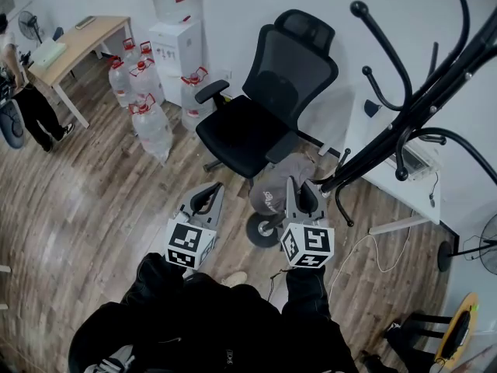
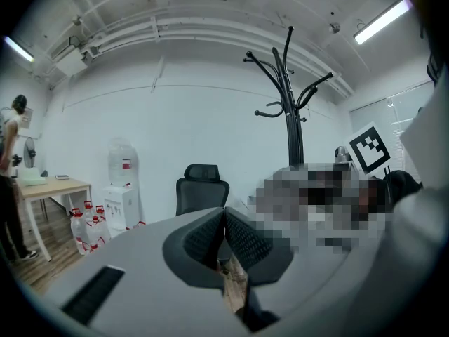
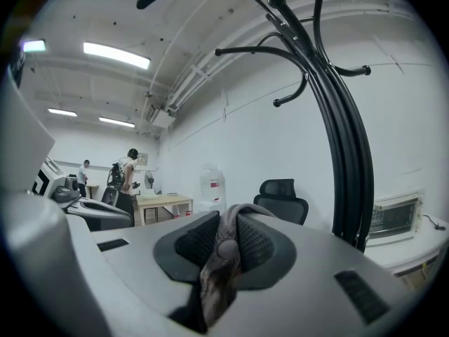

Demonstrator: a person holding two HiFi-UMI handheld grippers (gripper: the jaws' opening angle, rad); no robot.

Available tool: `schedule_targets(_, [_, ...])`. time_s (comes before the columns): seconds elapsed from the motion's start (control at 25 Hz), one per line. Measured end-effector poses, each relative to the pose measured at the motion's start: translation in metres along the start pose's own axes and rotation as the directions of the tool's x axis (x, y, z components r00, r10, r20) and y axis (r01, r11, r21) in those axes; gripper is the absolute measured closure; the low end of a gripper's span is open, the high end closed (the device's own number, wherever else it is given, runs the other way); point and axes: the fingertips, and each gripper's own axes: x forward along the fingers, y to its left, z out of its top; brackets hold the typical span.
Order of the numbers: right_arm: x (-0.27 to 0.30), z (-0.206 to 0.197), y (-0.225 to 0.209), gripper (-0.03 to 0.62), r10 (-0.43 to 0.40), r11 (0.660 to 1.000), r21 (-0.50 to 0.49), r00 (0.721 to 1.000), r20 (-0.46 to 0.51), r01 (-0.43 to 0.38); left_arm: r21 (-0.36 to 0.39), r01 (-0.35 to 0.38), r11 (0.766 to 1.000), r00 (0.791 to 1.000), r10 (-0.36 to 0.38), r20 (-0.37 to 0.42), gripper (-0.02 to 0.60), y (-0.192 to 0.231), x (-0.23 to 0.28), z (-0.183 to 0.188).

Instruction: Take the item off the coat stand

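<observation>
Right gripper [image 1: 301,199] clenched on grey cap [image 1: 270,191]; coat stand [image 1: 423,92] at 2 o'clock. Left gripper [image 1: 205,201] jaws pressed together, empty, 9 o'clock of cap.

A: What does the right gripper [image 3: 226,225] have?

B: A grey cap [image 3: 216,276], pinched between its closed jaws, with the fabric hanging below them.

A: And the coat stand [image 3: 340,139]?

B: It's black and upright, just right of the gripper, apart from the cap, branching out overhead. A black office chair [image 3: 282,196] stands behind.
</observation>
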Motion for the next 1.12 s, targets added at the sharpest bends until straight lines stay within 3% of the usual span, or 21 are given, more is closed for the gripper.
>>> schedule_targets(0.56, [-0.036, 0.037, 0.017, 0.511, -0.001, 0.999, -0.04, 0.995, 0.099, 0.004, 0.017, 0.019, 1.0, 0.999, -0.02, 0.035, 0.557, -0.007, -0.012, 0.012])
schedule_targets(1.12, [-0.099, 0.037, -0.006, 0.511, -0.155, 0.986, -0.043, 0.981, 0.114, 0.16, 0.054, 0.179, 0.982, 0.982, -0.182, 0.053, 0.557, -0.056, -0.002, 0.025])
